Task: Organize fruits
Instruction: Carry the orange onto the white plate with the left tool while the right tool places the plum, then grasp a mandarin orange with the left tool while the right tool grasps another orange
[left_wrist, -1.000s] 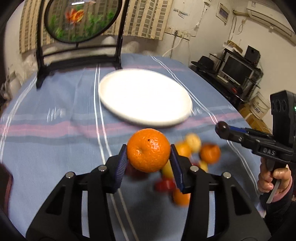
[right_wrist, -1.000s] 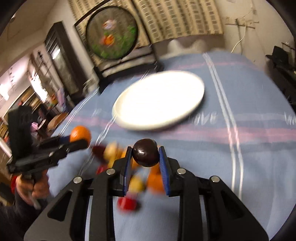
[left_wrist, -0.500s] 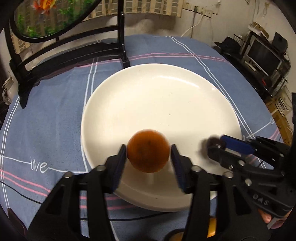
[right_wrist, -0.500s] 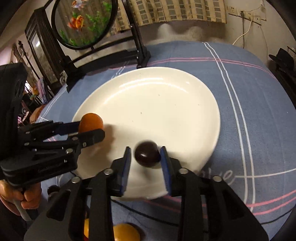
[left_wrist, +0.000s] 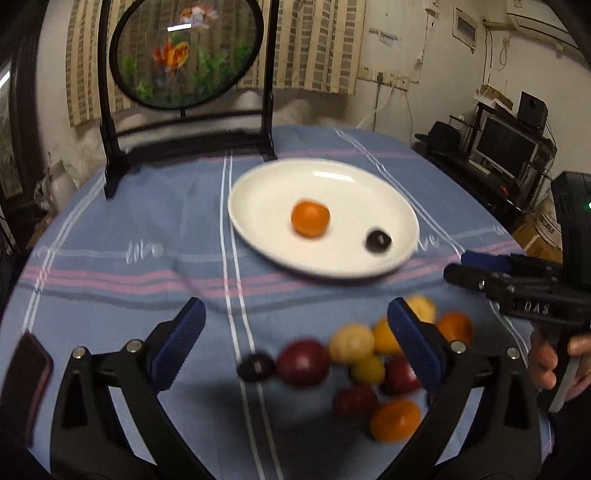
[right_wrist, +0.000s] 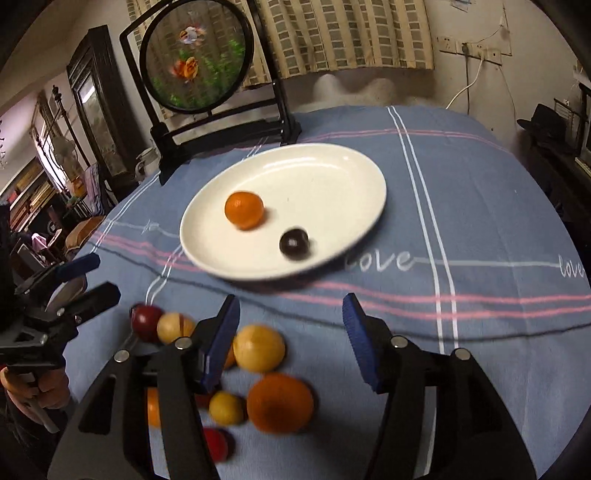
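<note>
A white plate (left_wrist: 258, 184) (right_wrist: 332, 166) lies mid-table on the blue striped cloth. On it rest an orange (left_wrist: 310, 218) (right_wrist: 243, 209) and a small dark plum (left_wrist: 378, 240) (right_wrist: 293, 242). My left gripper (left_wrist: 295, 328) (right_wrist: 101, 277) hovers over the near pile of fruit (left_wrist: 303, 363), its jaws opening wide with nothing gripped. To its right, my right gripper (right_wrist: 290, 314) (left_wrist: 458, 266) is above the same pile (right_wrist: 258, 352), its jaws opening too and holding nothing. The pile has orange, yellow, red and dark fruits. A hand holds each gripper's handle.
A round fish tank on a black stand (left_wrist: 184, 55) (right_wrist: 194, 59) rises at the table's far edge behind the plate. A dark phone (left_wrist: 27, 384) lies at the near left. Shelves with a monitor (left_wrist: 506, 147) stand beyond the table's right edge.
Both grippers let go of their fruit over the plate: the orange and the dark plum now lie on it. Both grippers pulled back toward the pile with jaws spread.
</note>
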